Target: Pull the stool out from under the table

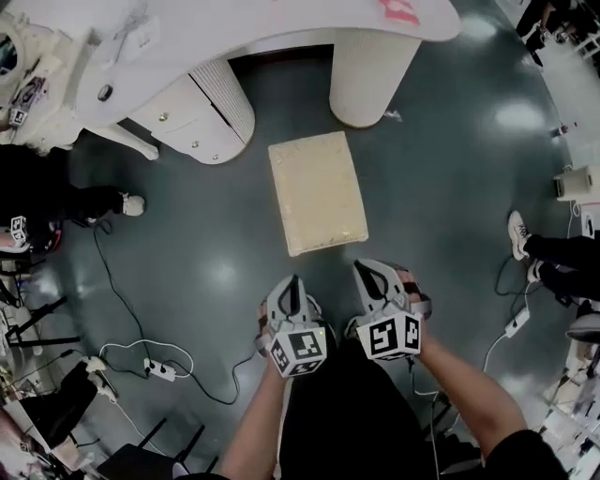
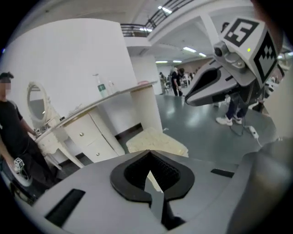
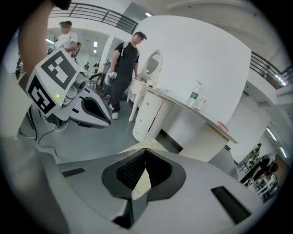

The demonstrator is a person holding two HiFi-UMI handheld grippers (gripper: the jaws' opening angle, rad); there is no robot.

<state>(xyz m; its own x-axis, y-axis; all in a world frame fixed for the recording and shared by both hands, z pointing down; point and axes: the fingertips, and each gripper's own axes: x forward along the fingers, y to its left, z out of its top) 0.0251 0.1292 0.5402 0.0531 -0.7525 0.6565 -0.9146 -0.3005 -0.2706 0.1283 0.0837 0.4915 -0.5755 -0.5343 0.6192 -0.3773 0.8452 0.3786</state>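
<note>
Close to our waist, we hold the left gripper [image 1: 293,291] and the right gripper [image 1: 367,281] side by side, each with its jaws pressed together and nothing between them. Just beyond them the stool [image 1: 317,192], cream seat up, stands on the grey floor [image 1: 431,169], clear of the table [image 1: 281,28] and apart from both grippers. Farther off, the table's drawer unit [image 1: 202,117] and round leg [image 1: 370,75] flank a dark gap.

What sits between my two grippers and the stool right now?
Nothing but bare floor, as the head view shows. The stool stands just ahead of the left gripper and right gripper, both shut and empty.
</note>
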